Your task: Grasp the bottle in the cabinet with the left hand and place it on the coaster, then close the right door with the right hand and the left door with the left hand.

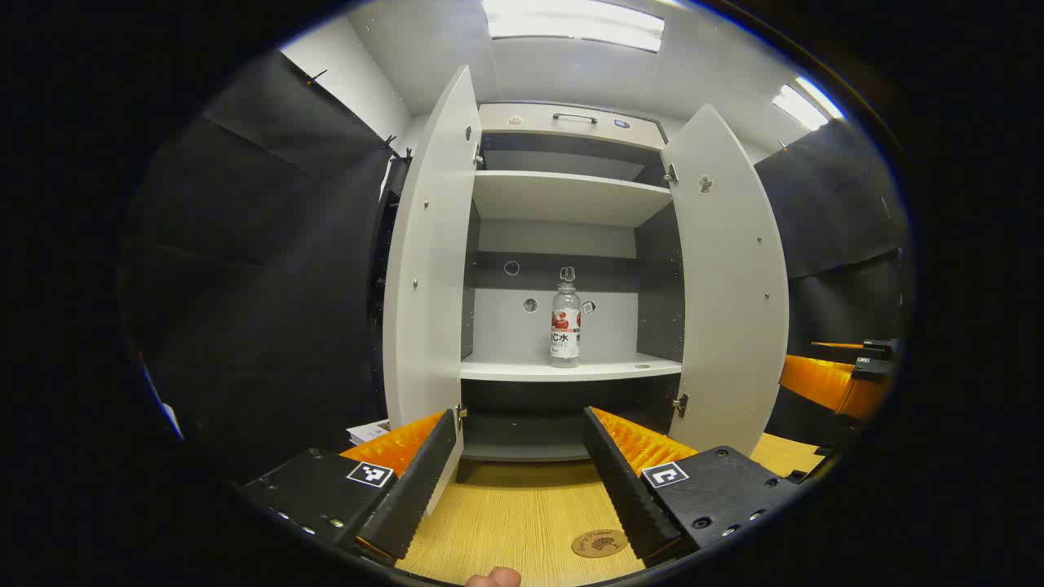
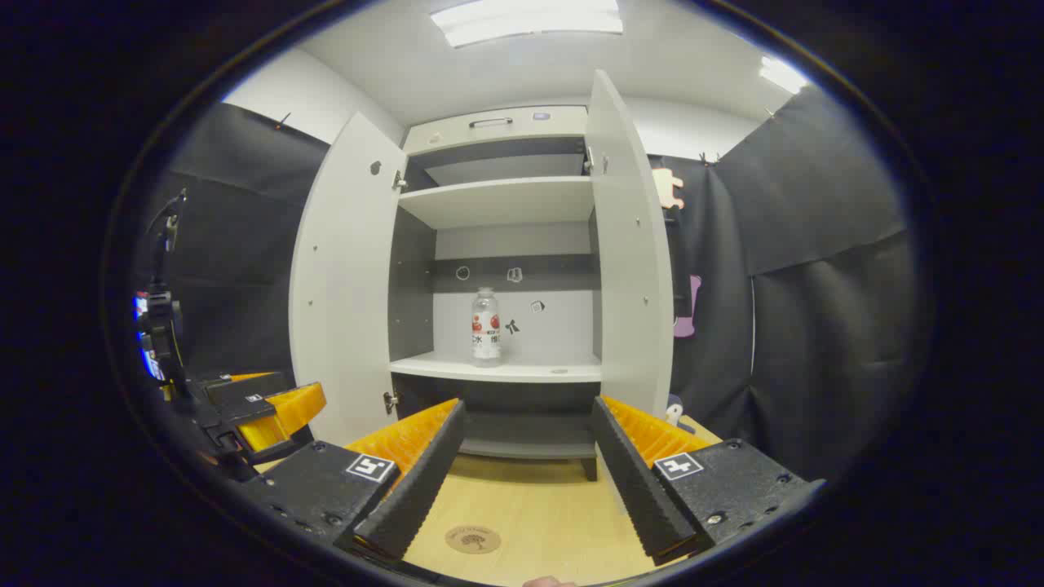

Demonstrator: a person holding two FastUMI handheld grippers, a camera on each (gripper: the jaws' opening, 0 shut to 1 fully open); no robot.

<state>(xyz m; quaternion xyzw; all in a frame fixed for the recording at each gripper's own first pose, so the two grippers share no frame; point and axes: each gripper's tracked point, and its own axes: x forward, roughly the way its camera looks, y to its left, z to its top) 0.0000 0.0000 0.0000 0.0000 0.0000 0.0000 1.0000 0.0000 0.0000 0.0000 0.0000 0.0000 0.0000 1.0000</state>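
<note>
While shelved, bottle (image 1: 565, 324) beyond tongs (image 1: 518, 424).

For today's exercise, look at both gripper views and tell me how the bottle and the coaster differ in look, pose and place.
1. The bottle stands tall and upright; the coaster lies flat as a low round disc.
2. The bottle is clear with a red and white label; the coaster is brown, close to the table's colour.
3. The bottle sits on the cabinet's shelf between the open doors; the coaster rests on the wooden table in front.

Neither is touched by a gripper.
</note>
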